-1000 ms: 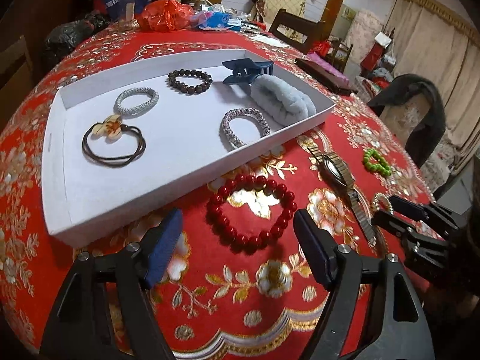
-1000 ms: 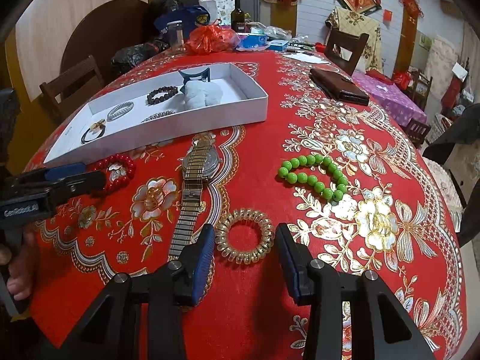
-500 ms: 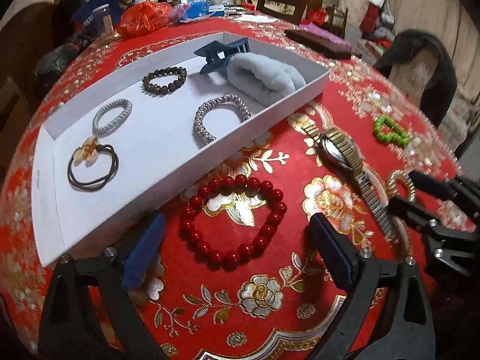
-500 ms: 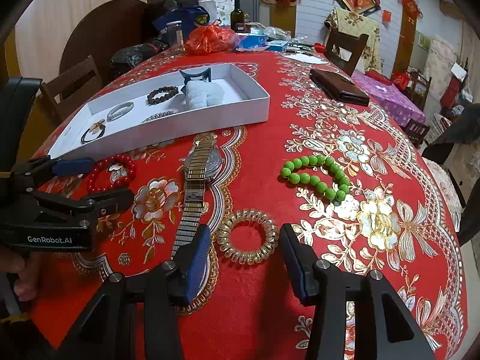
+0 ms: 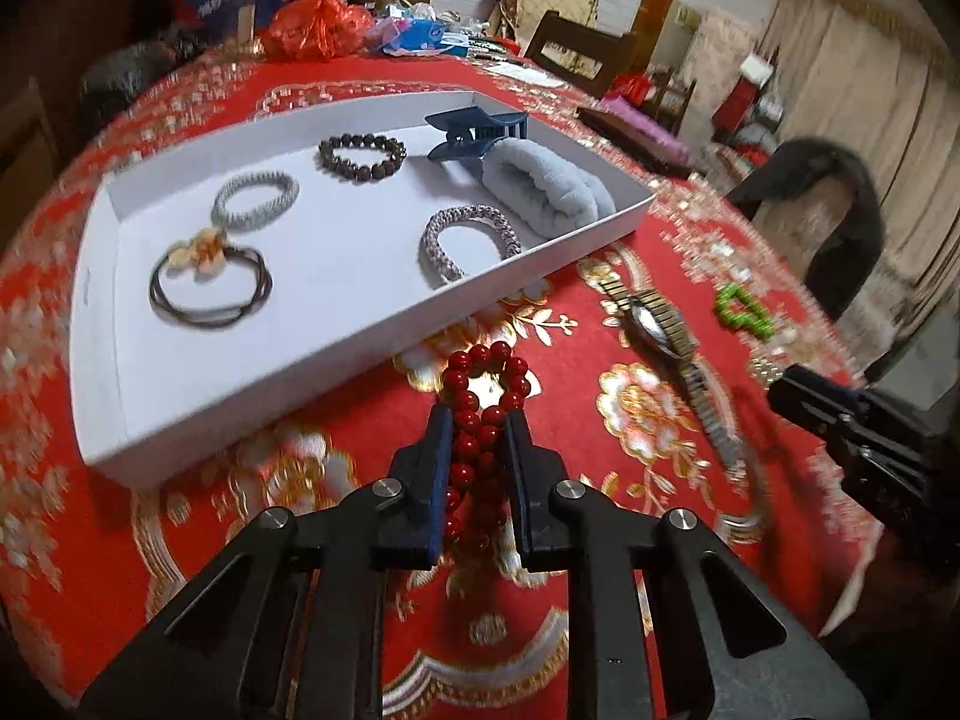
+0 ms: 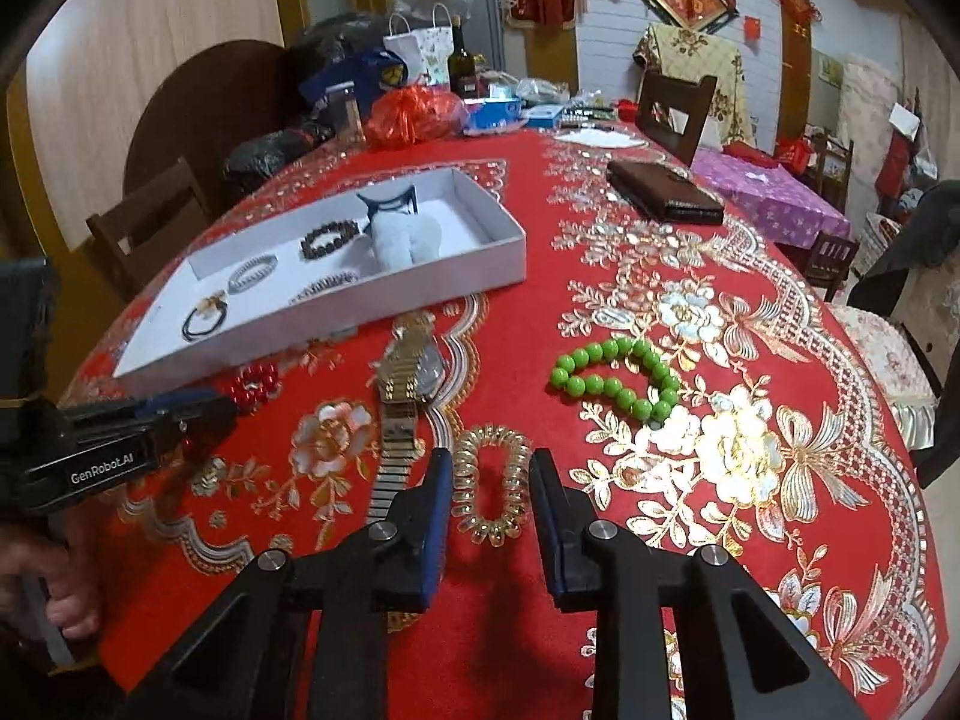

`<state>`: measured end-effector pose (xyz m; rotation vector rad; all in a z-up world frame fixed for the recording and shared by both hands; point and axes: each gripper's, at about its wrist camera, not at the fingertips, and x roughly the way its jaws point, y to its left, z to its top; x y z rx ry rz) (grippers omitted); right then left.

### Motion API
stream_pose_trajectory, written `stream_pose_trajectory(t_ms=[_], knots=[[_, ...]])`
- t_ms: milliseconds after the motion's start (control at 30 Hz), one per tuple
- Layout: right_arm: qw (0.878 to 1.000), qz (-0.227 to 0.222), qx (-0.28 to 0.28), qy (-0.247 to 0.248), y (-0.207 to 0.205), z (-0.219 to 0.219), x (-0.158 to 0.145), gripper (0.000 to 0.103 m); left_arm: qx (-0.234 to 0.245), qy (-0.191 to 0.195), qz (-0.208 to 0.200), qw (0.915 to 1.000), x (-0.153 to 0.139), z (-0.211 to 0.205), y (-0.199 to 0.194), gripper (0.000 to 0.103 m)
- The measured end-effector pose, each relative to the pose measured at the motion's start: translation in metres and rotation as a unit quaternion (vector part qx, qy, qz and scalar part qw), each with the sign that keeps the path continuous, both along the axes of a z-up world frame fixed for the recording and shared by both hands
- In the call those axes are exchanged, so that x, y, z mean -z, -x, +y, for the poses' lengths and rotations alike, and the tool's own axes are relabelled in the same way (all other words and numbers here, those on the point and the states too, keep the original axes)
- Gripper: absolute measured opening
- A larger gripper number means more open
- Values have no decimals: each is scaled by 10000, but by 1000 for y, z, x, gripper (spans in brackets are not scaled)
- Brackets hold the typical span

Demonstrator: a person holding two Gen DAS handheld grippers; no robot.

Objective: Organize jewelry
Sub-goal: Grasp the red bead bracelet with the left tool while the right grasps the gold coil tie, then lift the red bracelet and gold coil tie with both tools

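My left gripper [image 5: 477, 420] is shut on the red bead bracelet [image 5: 483, 396], squeezing it narrow just in front of the white tray [image 5: 240, 420]. The tray holds several hair ties, a dark bead bracelet [image 5: 362, 157], a blue claw clip [image 5: 477, 132] and a grey fluffy scrunchie [image 5: 546, 189]. My right gripper [image 6: 489, 468] has closed in on the gold coil hair tie [image 6: 489, 492], its pads touching both sides and pressing it into an oval. A gold watch [image 6: 408, 384] lies left of it, a green bead bracelet [image 6: 618, 381] beyond to the right.
The red patterned tablecloth covers a round table. A dark wallet [image 6: 663, 198] lies at the far right. Bags, a bottle [image 6: 462, 63] and clutter stand at the far edge. Chairs surround the table. The left gripper shows in the right wrist view [image 6: 150, 420].
My left gripper has closed on the red bracelet, which was lying round between open fingers. My right gripper has narrowed onto the gold coil hair tie, squeezing it oval.
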<state>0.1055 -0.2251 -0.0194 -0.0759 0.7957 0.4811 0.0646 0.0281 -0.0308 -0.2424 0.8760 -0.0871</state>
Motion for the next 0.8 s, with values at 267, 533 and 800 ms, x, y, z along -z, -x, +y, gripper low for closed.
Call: stream_pose_trajectory(t_ms=[267, 533, 800], knots=[[9999, 92, 72, 48, -5, 3, 4, 25, 218, -49, -476, 9986, -11, -10, 19, 16], [9999, 51, 105, 42, -4, 1, 2, 25, 235, -27, -521, 9984, -11, -8, 20, 16], [9999, 51, 115, 93, -4, 2, 2, 25, 294, -191, -538, 9979, -10, -14, 21, 16]])
